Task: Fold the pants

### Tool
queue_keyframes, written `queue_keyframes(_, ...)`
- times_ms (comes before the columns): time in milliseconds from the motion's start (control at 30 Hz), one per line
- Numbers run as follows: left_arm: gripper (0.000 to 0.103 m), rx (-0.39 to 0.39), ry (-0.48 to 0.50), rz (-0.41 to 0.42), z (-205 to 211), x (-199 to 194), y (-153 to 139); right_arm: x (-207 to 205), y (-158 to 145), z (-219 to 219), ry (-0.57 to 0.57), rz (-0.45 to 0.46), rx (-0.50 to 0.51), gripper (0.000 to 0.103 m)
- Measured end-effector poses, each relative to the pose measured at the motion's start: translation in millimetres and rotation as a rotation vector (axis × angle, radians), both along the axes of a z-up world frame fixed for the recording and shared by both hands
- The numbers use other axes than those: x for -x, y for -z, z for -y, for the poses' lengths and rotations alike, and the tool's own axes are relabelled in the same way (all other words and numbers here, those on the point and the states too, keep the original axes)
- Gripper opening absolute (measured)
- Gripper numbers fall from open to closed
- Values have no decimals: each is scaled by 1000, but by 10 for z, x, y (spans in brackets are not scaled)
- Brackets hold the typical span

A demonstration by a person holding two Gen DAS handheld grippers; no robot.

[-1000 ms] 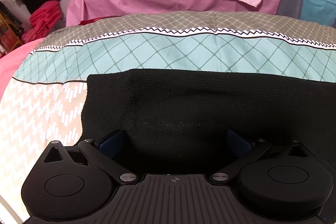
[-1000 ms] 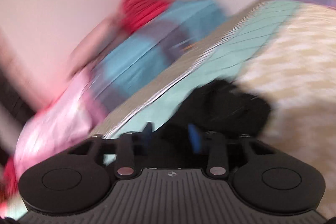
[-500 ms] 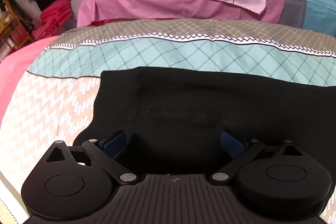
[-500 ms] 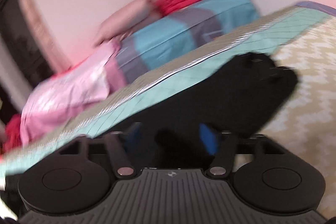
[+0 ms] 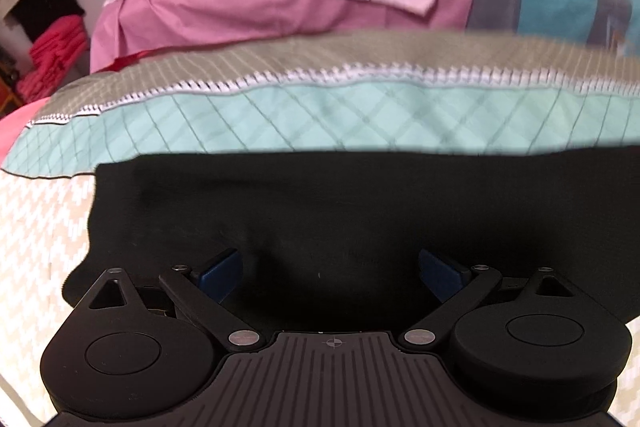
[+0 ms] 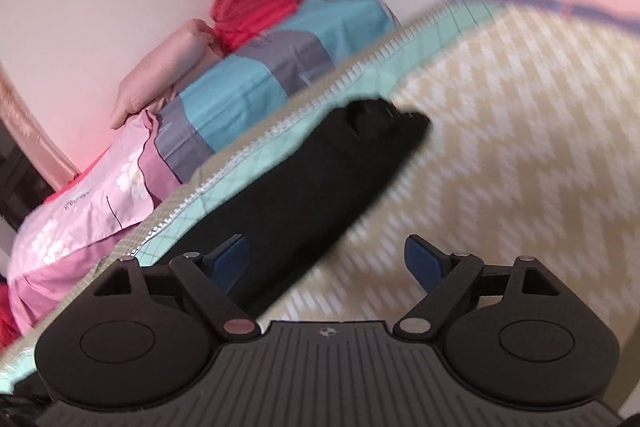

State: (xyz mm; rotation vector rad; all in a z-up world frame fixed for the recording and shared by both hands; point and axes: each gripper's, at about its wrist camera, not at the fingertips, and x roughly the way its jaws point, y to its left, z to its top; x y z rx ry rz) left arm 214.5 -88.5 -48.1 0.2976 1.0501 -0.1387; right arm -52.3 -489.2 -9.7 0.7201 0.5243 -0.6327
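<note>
Black knit pants lie flat on the patterned bed quilt for folding; left gripper and right gripper fingers are spread, grasping nothing.

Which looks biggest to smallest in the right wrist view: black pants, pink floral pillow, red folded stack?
1. black pants, largest, though they lie nearest the camera, which inflates them.
2. pink floral pillow.
3. red folded stack, smallest; it is also farthest, so true size is unsure.

Both wrist views sit low and close over the bedspread, tilted differently, sharing the black pants
</note>
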Motion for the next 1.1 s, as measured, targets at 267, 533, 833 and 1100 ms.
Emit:
queue_keyframes(267,103,-58,9,30,43,-7,58,-76,116,207,-27,45,-74,97)
queue_keyframes(533,103,-79,23,47,69,9,49,-403,120,255,-96,-3,-9,99)
queue_keyframes(833,103,-48,14,31,28,-24,62,-418,165,321,-90,79,-3,100)
queue_keyframes(1100,103,-44,24,32,21,-40,78,-342,254,123,-260,184,-106,99)
